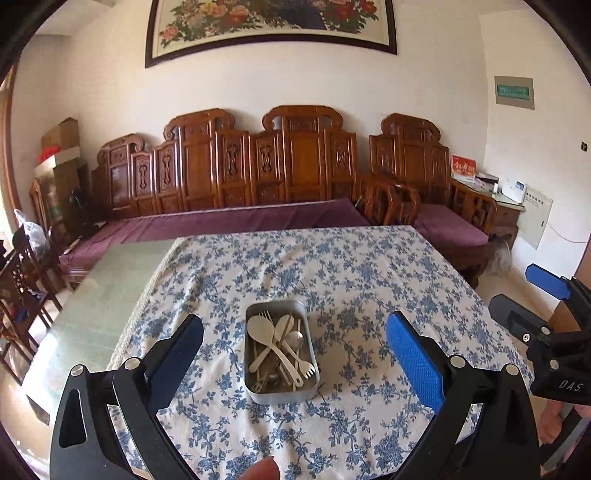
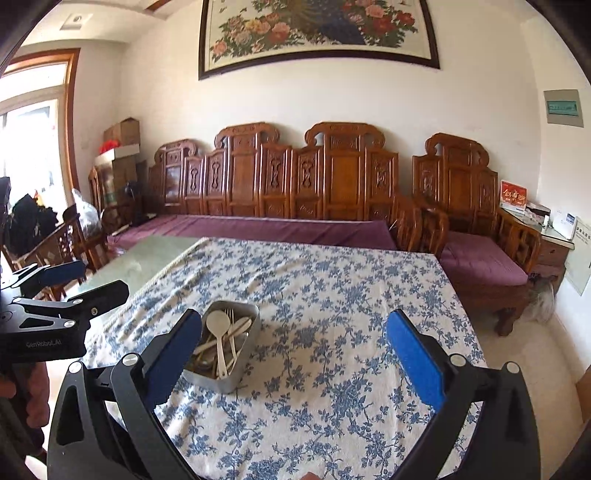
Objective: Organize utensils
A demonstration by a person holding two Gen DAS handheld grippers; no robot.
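Both grippers, your left gripper [image 1: 295, 349] and right gripper [image 2: 291, 349], stand wide and empty above the tablecloth [image 1: 369, 280]. All visible utensils [image 1: 280, 347] lie crossed in the metal tin [image 1: 275, 397], ahead between your left fingers and just beside your right gripper's left finger. Reaching in risks snagging several tangled pieces or tipping the tin.

Carved wooden sofa [image 1: 236, 173] beneath floral painting [image 1: 269, 26]

A matt grey metal tin [image 1: 281, 391] is seen on printed cotton-like cloth [image 1: 369, 280], pale matt plastic cutlery [image 1: 275, 341] mixed with shiny steel pieces inside; glossy carved wood is noted on the bench [image 1: 258, 162]
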